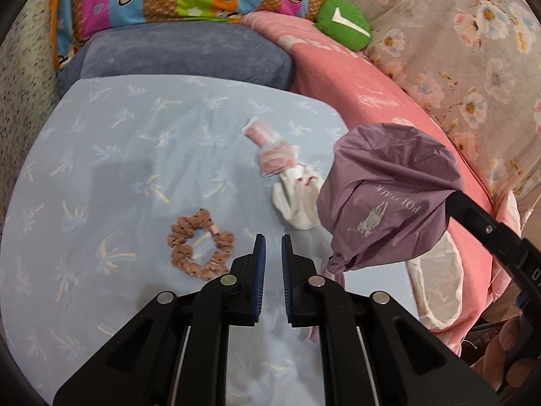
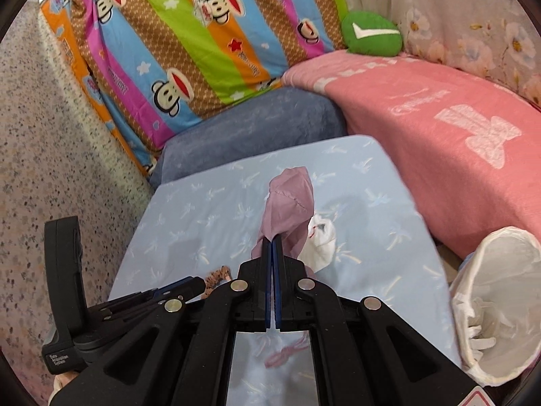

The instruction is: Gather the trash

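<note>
My right gripper (image 2: 272,237) is shut on a purple drawstring bag (image 2: 289,203), held above the light blue sheet (image 2: 203,223). The bag also shows in the left wrist view (image 1: 385,196), with the right gripper's finger (image 1: 473,213) at its right edge. My left gripper (image 1: 273,238) is slightly open and empty, low over the sheet (image 1: 118,155). Red-and-white wrappers (image 1: 270,149) and a crumpled white tissue (image 1: 297,199) lie ahead of it. The tissue (image 2: 319,240) shows beside the bag. A brown scrunchie (image 1: 199,247) lies left of the left gripper.
A white-lined trash bin (image 2: 497,304) stands at the right edge of the bed; it shows below the bag in the left wrist view (image 1: 436,291). A pink blanket (image 2: 439,128), grey-blue pillow (image 1: 182,54), striped monkey-print pillow (image 2: 189,34) and green cushion (image 1: 345,23) surround the sheet.
</note>
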A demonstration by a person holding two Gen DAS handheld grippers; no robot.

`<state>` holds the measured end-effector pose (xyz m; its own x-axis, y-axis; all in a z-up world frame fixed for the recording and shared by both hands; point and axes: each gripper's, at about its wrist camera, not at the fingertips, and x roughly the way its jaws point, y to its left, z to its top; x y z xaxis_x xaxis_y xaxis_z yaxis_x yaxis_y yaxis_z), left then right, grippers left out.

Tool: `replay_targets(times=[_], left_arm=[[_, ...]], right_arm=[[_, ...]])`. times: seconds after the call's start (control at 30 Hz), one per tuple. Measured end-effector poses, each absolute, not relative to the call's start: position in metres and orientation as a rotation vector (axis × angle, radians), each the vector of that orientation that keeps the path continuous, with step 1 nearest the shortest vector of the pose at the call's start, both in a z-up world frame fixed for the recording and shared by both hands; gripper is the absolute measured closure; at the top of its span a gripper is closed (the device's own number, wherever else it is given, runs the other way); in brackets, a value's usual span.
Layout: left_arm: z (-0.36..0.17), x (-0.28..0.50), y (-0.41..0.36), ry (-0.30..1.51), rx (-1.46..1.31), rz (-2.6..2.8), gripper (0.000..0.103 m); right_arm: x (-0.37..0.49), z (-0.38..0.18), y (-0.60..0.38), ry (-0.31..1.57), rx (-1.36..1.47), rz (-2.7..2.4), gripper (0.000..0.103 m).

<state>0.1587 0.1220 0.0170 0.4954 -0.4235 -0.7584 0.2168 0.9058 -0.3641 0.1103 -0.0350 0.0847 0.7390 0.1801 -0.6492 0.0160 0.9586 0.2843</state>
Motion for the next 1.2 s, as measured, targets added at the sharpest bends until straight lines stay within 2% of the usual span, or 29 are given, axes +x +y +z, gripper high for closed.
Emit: replay_targets(times=[0.13, 0.17, 0.2, 0.23, 0.27, 0.3, 0.57, 0.83, 0.87, 0.9, 0.93, 1.0, 1.2], left_arm=[[0.018, 0.153, 0.120, 0.974, -0.227, -0.416, 0.093], [0.015, 0.153, 0.123, 0.977, -0.220, -0.391, 0.086], [0.011, 0.154, 0.125, 0.978, -0.211, -0.361, 0.068], [0.006, 0.153, 0.129, 0.979, -0.202, -0.326, 0.056], [0.001, 0.151, 0.133, 0.979, -0.200, -0.293, 0.035], [-0.004, 0.152, 0.138, 0.978, -0.203, -0.268, 0.030], [-0.062, 0.188, 0.170, 1.092, -0.268, -0.124, 0.031], [-0.082, 0.203, 0.169, 1.144, -0.262, -0.125, 0.061], [-0.082, 0.203, 0.166, 1.148, -0.254, -0.131, 0.068], [-0.082, 0.203, 0.166, 1.149, -0.247, -0.132, 0.081], [-0.083, 0.204, 0.163, 1.163, -0.253, -0.157, 0.087], [-0.081, 0.201, 0.162, 1.172, -0.263, -0.167, 0.090], [-0.049, 0.183, 0.142, 1.121, -0.236, -0.239, 0.091]], right_arm=[[0.092, 0.100, -0.055, 0.704, 0.291, 0.071, 0.102], [0.089, 0.102, -0.058, 0.699, 0.294, 0.069, 0.102], [0.086, 0.103, -0.061, 0.695, 0.298, 0.068, 0.102], [0.084, 0.103, -0.064, 0.693, 0.301, 0.068, 0.102], [0.082, 0.102, -0.066, 0.693, 0.304, 0.068, 0.102], [0.081, 0.101, -0.068, 0.695, 0.308, 0.070, 0.102], [0.099, 0.081, -0.060, 0.744, 0.329, 0.102, 0.102], [0.120, 0.066, -0.045, 0.778, 0.326, 0.121, 0.102], [0.121, 0.065, -0.043, 0.781, 0.325, 0.122, 0.102], [0.122, 0.064, -0.042, 0.783, 0.325, 0.123, 0.102], [0.124, 0.065, -0.041, 0.784, 0.324, 0.124, 0.102], [0.124, 0.066, -0.040, 0.782, 0.323, 0.124, 0.102], [0.115, 0.075, -0.045, 0.750, 0.325, 0.107, 0.102]])
